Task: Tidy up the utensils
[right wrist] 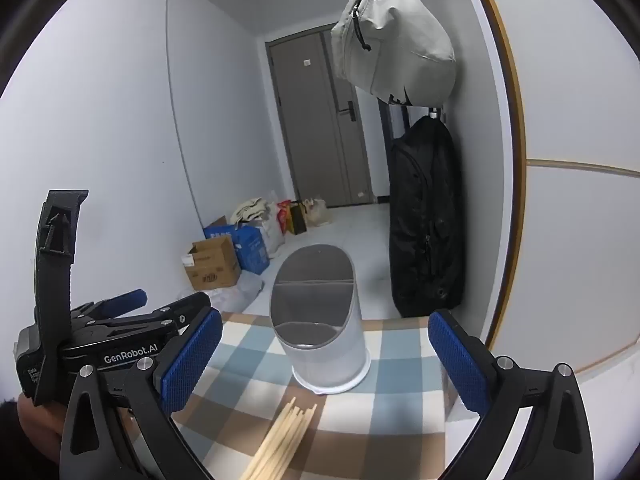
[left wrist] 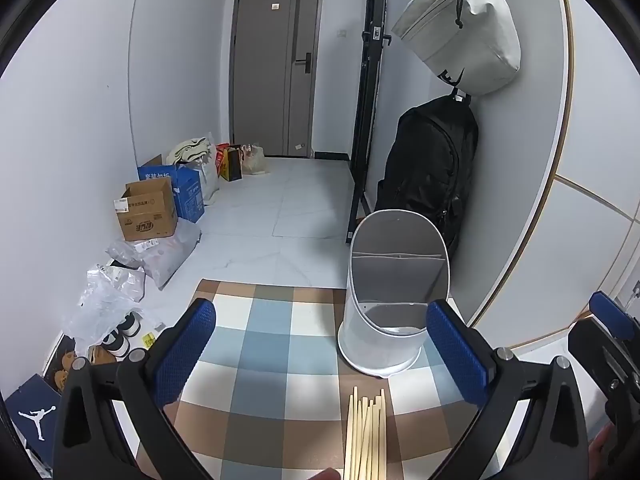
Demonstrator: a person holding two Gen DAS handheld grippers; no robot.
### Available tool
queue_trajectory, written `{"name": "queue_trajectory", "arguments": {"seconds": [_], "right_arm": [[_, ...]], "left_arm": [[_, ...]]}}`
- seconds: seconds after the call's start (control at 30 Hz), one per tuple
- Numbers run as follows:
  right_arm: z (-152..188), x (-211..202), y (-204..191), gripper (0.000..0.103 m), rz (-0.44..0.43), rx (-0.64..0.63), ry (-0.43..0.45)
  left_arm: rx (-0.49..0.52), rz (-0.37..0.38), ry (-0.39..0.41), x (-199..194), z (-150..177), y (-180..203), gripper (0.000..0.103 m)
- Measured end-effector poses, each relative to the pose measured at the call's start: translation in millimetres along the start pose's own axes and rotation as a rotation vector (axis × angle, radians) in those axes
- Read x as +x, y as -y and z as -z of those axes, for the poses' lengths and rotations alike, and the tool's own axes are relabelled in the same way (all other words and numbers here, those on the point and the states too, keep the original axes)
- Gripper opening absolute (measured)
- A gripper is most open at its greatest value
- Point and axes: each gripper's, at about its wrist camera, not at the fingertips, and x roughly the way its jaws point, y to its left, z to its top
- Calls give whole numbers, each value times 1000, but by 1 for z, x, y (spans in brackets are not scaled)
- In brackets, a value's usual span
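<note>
Facing a checked worktop (left wrist: 256, 320), both grippers hover with fingers spread wide and holding nothing. The worktop's far edge drops to open tiled floor (left wrist: 280, 216); a wall runs close along the right. The white utensil holder (left wrist: 394, 308) stands upright near that right edge, beyond the left gripper (left wrist: 320, 352). The chopsticks (left wrist: 366, 436) lie flat, bundled, between the left fingers, nearer its right one; in the right gripper's (right wrist: 324, 364) view they lie low between its fingers (right wrist: 192, 360), untouched.

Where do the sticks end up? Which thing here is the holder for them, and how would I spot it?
Look at the checked cloth on the table. At its far edge, near the black backpack, stands the white holder, just beyond the bundle of wooden chopsticks. It is the only upright tub there, with a slanted open top and a grey divider inside.
</note>
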Motion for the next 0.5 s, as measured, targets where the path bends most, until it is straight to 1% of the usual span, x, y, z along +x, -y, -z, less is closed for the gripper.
{"name": "queue_trajectory", "arguments": {"seconds": [0.23,0.27,0.5], "right_arm": [[1,0,-1,103,-1,-4,-1],[1,0,-1,103,-1,-4,0],[4,-3,-1,103,-1,-7,6]], "left_arm": [[-7,6,5,3,-3,-6,102],[9,-12,13,-1,-1,0,102],[4,-2,16,-3,2,0,102]]}}
